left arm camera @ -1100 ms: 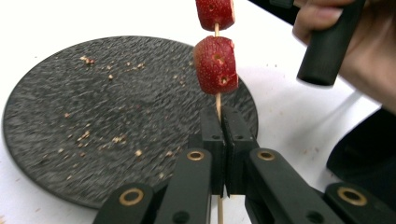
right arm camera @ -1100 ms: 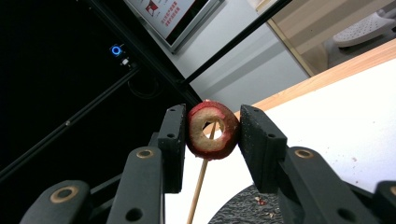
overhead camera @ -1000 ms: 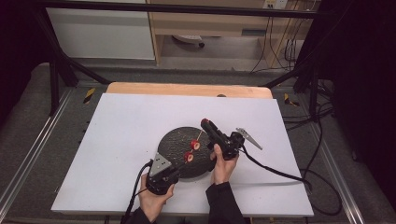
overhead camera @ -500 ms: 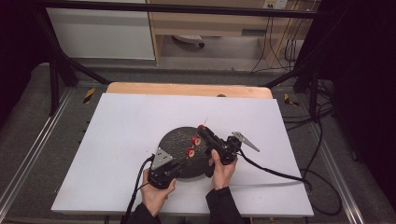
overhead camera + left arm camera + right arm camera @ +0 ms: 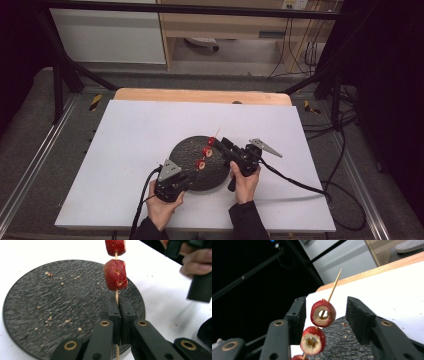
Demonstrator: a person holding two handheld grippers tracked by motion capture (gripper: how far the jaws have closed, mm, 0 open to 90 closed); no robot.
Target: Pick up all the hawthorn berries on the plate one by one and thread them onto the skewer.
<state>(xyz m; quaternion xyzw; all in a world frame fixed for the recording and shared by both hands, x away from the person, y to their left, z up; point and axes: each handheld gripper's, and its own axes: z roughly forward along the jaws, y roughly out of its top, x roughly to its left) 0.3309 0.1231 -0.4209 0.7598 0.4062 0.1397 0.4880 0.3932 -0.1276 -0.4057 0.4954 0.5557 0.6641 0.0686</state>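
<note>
We are threading red fruit rings onto a wooden skewer above a dark plate that sits on the white counter. Our left tongs are pressed together on the bare lower end of the stick, as the left gripper view shows, and that grip is what keeps the skewer angled up off the plate with its sharp tip free. Holding it low leaves the whole upper length open for more pieces and keeps the fruit clear of the jaws. The plate lies underneath, we think, to catch the crumbs and any ring that slips.

Our right tongs stand apart, one jaw on each side of the top ring without pressing on it; they have just been opening, with that ring between them. We judge this as letting go after seating a piece. A second ring sits just below the first on the same stick, and the edge of a third peeks in lower down. In the high view both hands meet at the near edge of the plate, the right hand just beside the skewer's upper end
</note>
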